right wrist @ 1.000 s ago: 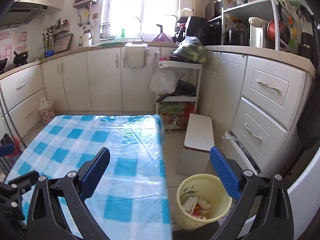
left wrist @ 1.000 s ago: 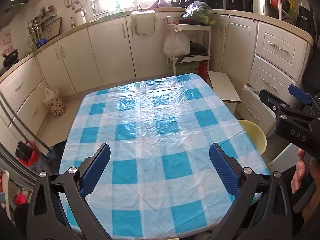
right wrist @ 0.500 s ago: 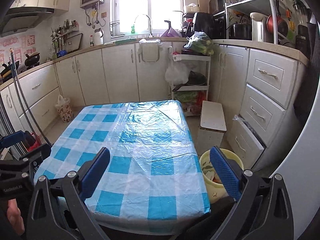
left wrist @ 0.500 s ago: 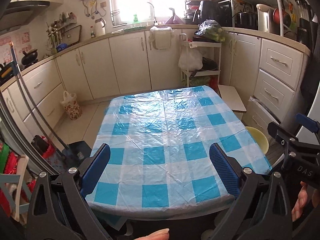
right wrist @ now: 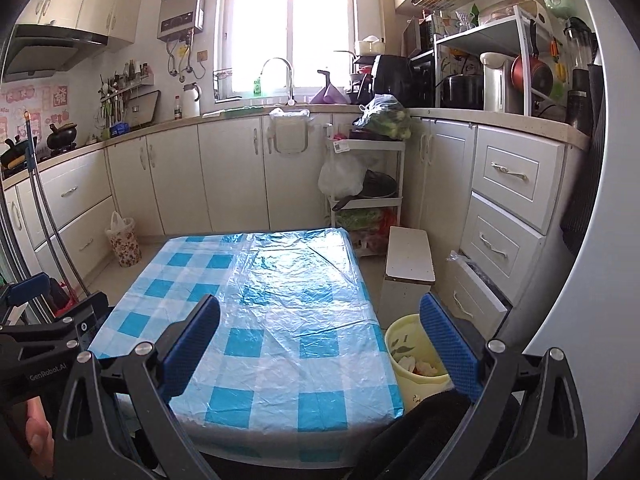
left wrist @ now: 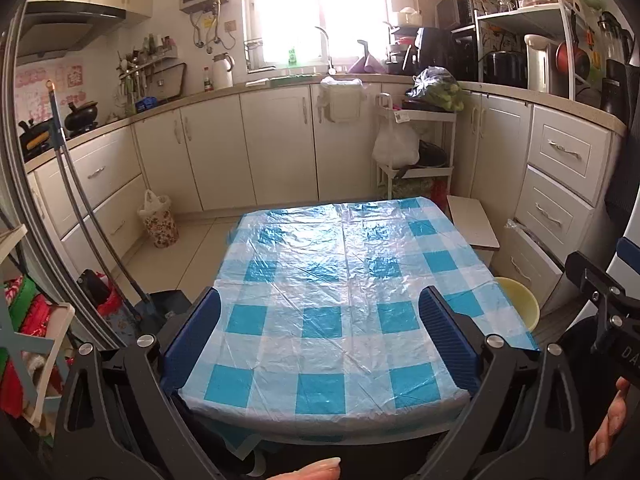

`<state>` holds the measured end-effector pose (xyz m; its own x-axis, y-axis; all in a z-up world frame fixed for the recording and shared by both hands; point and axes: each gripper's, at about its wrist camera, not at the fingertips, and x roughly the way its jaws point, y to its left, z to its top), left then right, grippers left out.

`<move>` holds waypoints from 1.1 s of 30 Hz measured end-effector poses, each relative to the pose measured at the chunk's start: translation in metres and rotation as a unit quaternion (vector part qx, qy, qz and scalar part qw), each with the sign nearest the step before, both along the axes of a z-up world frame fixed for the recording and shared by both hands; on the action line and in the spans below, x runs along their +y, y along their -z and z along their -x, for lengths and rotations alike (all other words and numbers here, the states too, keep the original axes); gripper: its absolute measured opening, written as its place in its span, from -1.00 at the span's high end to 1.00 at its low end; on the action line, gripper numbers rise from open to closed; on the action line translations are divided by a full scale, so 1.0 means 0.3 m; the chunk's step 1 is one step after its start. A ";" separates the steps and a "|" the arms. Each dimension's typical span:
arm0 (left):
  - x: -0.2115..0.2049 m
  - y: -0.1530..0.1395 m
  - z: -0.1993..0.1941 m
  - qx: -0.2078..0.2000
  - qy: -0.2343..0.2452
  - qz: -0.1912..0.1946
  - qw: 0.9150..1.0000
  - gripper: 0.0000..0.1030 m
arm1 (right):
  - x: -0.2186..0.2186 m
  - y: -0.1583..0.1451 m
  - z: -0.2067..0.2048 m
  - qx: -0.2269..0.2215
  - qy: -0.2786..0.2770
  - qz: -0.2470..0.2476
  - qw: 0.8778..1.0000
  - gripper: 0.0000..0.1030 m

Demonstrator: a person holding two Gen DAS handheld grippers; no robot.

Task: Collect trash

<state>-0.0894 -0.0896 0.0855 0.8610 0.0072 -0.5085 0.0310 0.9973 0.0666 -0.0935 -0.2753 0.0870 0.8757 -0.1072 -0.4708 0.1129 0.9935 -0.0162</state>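
Both tongs are held released and empty above the near edge of the table (left wrist: 348, 280), whose checked cover is seen bare. The trash is found only in the yellow bin (right wrist: 416, 356) on the floor, at about four o'clock from the right gripper (right wrist: 320, 344), just beside the table corner. The left gripper (left wrist: 320, 344) is farther away. No long axis can be judged.
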 end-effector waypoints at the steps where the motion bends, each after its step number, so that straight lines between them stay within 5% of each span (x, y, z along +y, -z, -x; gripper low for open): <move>1: 0.003 -0.004 0.005 -0.004 -0.004 0.001 1.000 -0.86 | 0.002 -0.001 0.005 -0.002 0.000 0.000 1.000 -0.86; 33: 0.014 -0.008 0.038 -0.019 -0.015 0.004 1.000 -0.86 | 0.014 -0.013 0.046 -0.015 -0.001 0.009 1.000 -0.86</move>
